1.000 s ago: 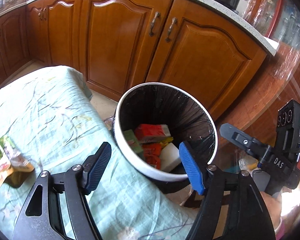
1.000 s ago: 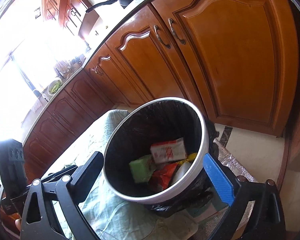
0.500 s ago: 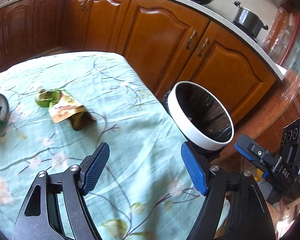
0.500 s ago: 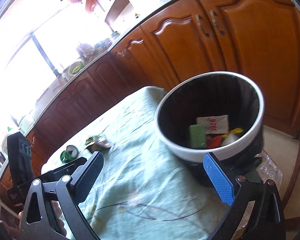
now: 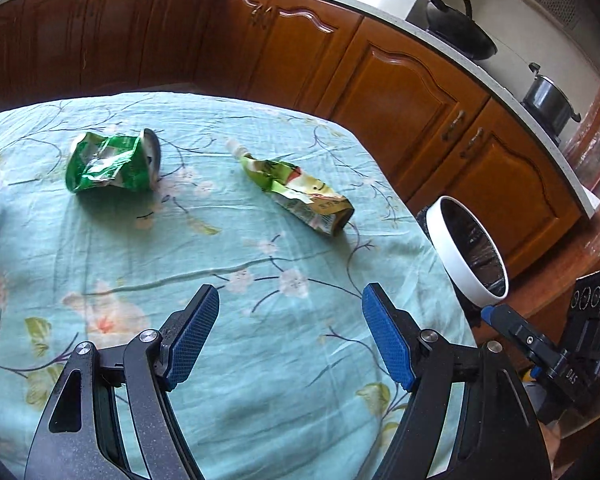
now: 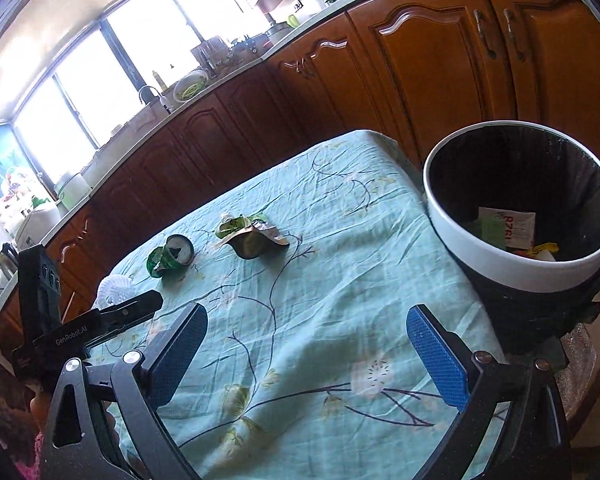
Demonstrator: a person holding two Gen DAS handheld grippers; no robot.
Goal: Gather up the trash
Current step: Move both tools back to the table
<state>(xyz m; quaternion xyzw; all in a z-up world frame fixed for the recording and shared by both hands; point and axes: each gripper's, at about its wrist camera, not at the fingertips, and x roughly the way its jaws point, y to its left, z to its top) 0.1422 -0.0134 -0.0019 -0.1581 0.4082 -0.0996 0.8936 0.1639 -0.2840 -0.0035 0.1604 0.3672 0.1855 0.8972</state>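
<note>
A crushed green can and a crumpled yellow-green pouch lie on the floral tablecloth. The white-rimmed bin with a black liner stands off the table's right edge and holds several wrappers. My left gripper hovers open over the cloth, well short of the pouch, nothing between its blue pads. My right gripper is open too and empty, left of the bin. A white crumpled piece lies near the can.
Wooden kitchen cabinets run behind the table under a counter with a black wok and a pot. Bright windows glare in the right wrist view. The left gripper's body shows at that view's left.
Both views have swung left, away from the bin and onto the table. The bin slid to the right edge; the can and pouch came into view ahead. Both grippers stayed open.
</note>
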